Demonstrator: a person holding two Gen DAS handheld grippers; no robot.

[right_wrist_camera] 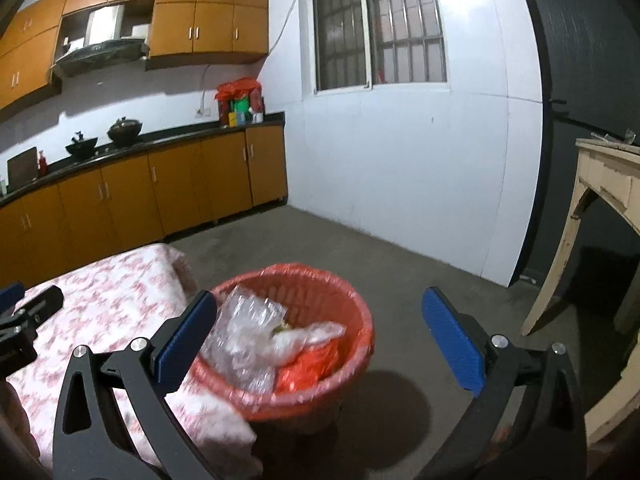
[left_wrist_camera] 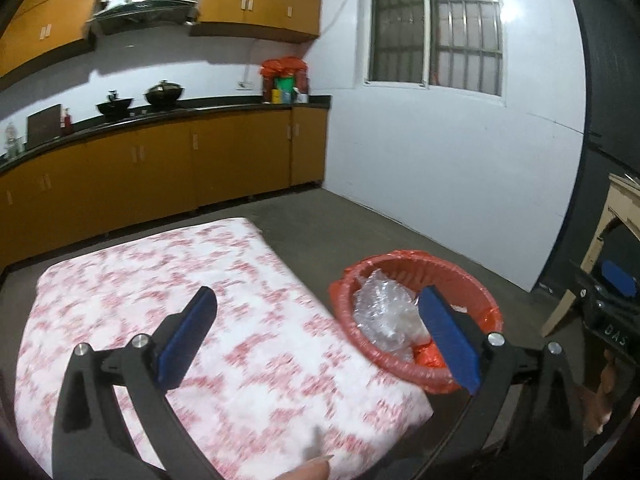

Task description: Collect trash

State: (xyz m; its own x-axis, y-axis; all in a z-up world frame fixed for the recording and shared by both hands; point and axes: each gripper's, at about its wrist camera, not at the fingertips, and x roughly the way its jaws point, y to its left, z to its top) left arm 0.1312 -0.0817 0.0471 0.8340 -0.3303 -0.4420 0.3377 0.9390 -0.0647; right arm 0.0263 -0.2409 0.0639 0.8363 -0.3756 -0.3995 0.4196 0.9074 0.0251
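Trash [right_wrist_camera: 256, 336] down in the red bin [right_wrist_camera: 360, 320]: crinkly clear plastic on top, a bit of orange wrapper [right_wrist_camera: 304, 372] under it; same clear plastic [left_wrist_camera: 380, 312] seen in the left view, inside the bin [left_wrist_camera: 492, 312] with its red bag liner folded over the rim; bin on the grey floor [right_wrist_camera: 400, 240], touching the corner of the worktop [right_wrist_camera: 112, 292] with the white cloth full of pink marks.

Left tool [left_wrist_camera: 316, 332] wide apart, nothing between the blue pads; one pad [left_wrist_camera: 188, 336] over the cloth [left_wrist_camera: 240, 320], the other pad [left_wrist_camera: 448, 340] over the near rim of the bin, not touching the trash; right tool [right_wrist_camera: 316, 340] wide apart too, nothing held; its left pad [right_wrist_camera: 184, 344] in front of the near edge of the bin, its right pad [right_wrist_camera: 452, 344] over bare floor; part of the left tool also at the left edge of the right view, above the cloth.

Farther off: orange cupboards [right_wrist_camera: 160, 184] under a dark counter, two black pots [right_wrist_camera: 124, 130], a window with bars [right_wrist_camera: 380, 28] in the white wall, a worn pale table [right_wrist_camera: 604, 184] at the right.
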